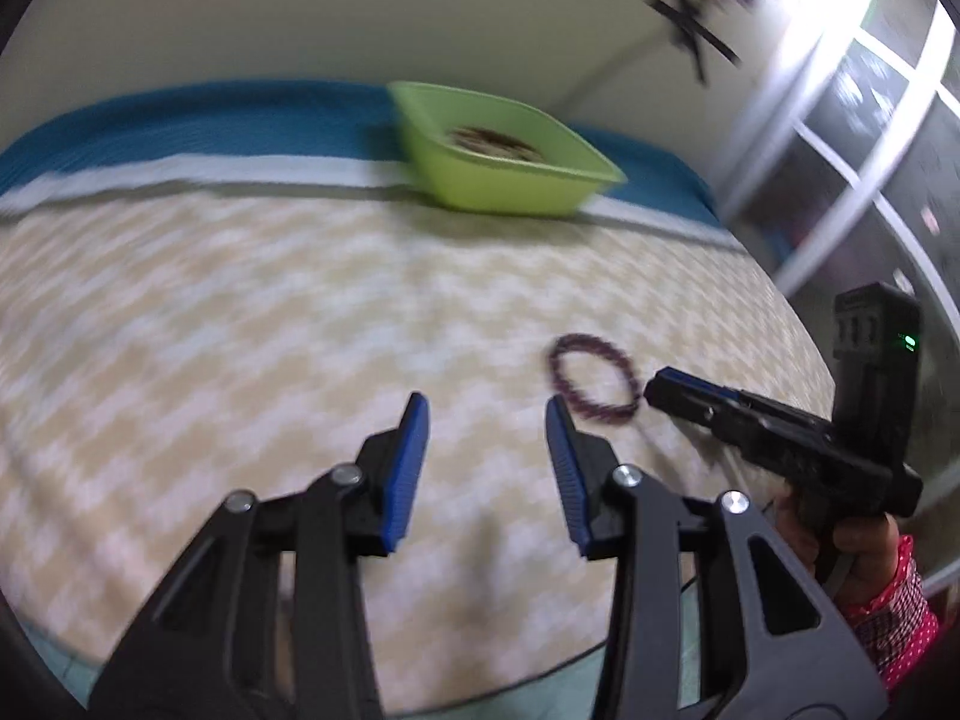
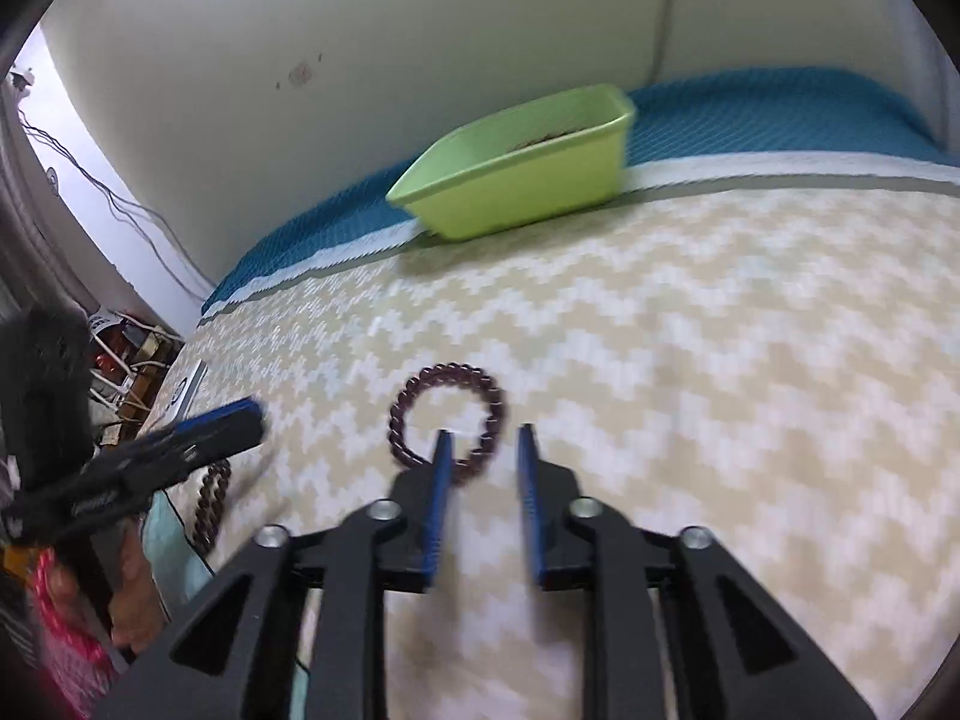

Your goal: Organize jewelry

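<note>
No legible text, label, brand or number on anything in view.

A dark purple beaded bracelet (image 2: 447,423) is lying flat as an open ring on the beige-and-white zigzag bedspread (image 2: 690,360), well apart from the lime-green rectangular tray (image 2: 522,180) that is sitting at the spread's far edge and holding more dark beaded jewelry (image 1: 495,141).

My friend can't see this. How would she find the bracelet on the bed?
Start at the bed with the beige and white zigzag cover, with a green tub at its far side. Nearer, just in front of the right gripper, lies a ring of dark purple beads: the bracelet. It lies flat and round, while another string of beads lies at the bed's edge.
</note>
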`<state>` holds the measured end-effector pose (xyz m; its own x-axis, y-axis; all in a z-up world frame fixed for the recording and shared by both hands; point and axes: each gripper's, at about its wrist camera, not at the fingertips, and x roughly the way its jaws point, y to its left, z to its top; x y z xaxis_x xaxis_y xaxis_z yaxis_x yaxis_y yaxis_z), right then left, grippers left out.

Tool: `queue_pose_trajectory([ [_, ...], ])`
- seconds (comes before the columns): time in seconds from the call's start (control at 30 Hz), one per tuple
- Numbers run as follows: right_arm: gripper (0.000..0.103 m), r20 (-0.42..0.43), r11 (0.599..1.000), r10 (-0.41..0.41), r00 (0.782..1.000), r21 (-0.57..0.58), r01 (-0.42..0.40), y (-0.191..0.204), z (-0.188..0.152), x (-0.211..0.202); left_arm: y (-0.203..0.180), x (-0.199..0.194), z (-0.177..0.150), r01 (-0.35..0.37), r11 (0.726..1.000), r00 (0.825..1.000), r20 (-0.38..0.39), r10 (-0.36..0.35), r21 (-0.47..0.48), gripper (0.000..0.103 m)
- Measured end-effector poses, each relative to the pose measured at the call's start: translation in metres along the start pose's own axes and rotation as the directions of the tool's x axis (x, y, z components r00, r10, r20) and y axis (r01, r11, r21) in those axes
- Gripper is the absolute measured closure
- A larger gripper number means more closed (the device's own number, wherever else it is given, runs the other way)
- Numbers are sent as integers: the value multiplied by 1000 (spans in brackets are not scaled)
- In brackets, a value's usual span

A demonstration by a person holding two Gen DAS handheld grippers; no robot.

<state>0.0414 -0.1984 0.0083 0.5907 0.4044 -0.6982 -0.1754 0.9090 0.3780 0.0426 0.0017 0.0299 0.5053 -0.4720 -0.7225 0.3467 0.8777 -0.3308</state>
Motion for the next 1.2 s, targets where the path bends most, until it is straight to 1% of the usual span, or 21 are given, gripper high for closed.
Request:
queue_pose_trajectory([
  [0.03, 88, 9, 1000, -3, 1000, -1, 3, -5, -2, -6, -7, 8, 4, 9, 1000, 1000, -15, -9, 11, 65],
  [0.13, 88, 20, 1000, -3, 1000, -29, 4, -10, -1, -12, -25, 34, 11, 18, 999, 998, -57, -15, 50, 65],
  [0.23, 88, 2, 997, -19, 1000, -81, 19, -6, 5, -6, -41, 55, 14, -14, 995, 995, -93, 23, 102, 65],
  [0.27, 88, -5, 996, -17, 1000, -91, 16, -4, 7, -2, -44, 59, 13, -27, 992, 994, -99, 40, 124, 65],
  [0.3, 88, -14, 994, -14, 1000, -105, 13, -1, 10, 2, -49, 61, 13, -51, 987, 994, -89, 66, 153, 66],
  [0.33, 88, -22, 993, -18, 1000, -121, 15, 4, 12, 7, -52, 62, 12, -74, 982, 993, -83, 89, 176, 71],
  [0.37, 88, -35, 989, -28, 999, -146, 23, 8, 14, 13, -53, 62, 11, -104, 976, 990, -72, 120, 192, 84],
  [0.4, 88, -44, 985, -34, 998, -169, 26, 11, 16, 18, -52, 62, 9, -129, 970, 988, -57, 144, 204, 88],
  [0.47, 88, -56, 972, -61, 997, -231, 47, 20, 18, 29, -46, 60, 9, -113, 976, 991, -46, 123, 185, 96],
  [0.5, 99, -59, 966, -73, 996, -254, 56, 24, 19, 32, -43, 59, 9, -104, 979, 993, -45, 113, 177, 96],
  [0.53, 103, -68, 960, -75, 995, -274, 53, 27, 20, 36, -41, 60, 10, -91, 982, 994, -46, 100, 168, 96],
  [0.6, 103, -80, 960, -62, 995, -276, 37, 29, 22, 41, -37, 59, 12, -66, 987, 996, -51, 75, 149, 97],
  [0.67, 103, -71, 964, -40, 997, -267, 19, 27, 26, 40, -34, 58, 17, -49, 990, 997, -51, 56, 132, 97],
  [0.8, 103, 9, 976, 22, 1000, -218, -19, 23, 49, 23, -25, 43, 43, -11, 995, 1000, -9, 12, 98, 97],
  [0.97, 103, 130, 974, 40, 991, -227, -9, 30, 99, 10, -28, 29, 91, -18, 993, 997, 70, 10, 116, 97],
  [1.07, 103, 177, 974, 40, 983, -227, 1, 31, 131, 15, -28, 29, 127, -42, 991, 992, 122, 26, 129, 97],
  [1.1, 103, 185, 975, 40, 982, -224, 3, 30, 140, 18, -27, 31, 134, -46, 991, 991, 129, 29, 129, 97],
  [1.2, 103, 203, 981, 35, 979, -195, 5, 22, 164, 36, -21, 47, 160, -81, 990, 985, 160, 62, 118, 96],
])
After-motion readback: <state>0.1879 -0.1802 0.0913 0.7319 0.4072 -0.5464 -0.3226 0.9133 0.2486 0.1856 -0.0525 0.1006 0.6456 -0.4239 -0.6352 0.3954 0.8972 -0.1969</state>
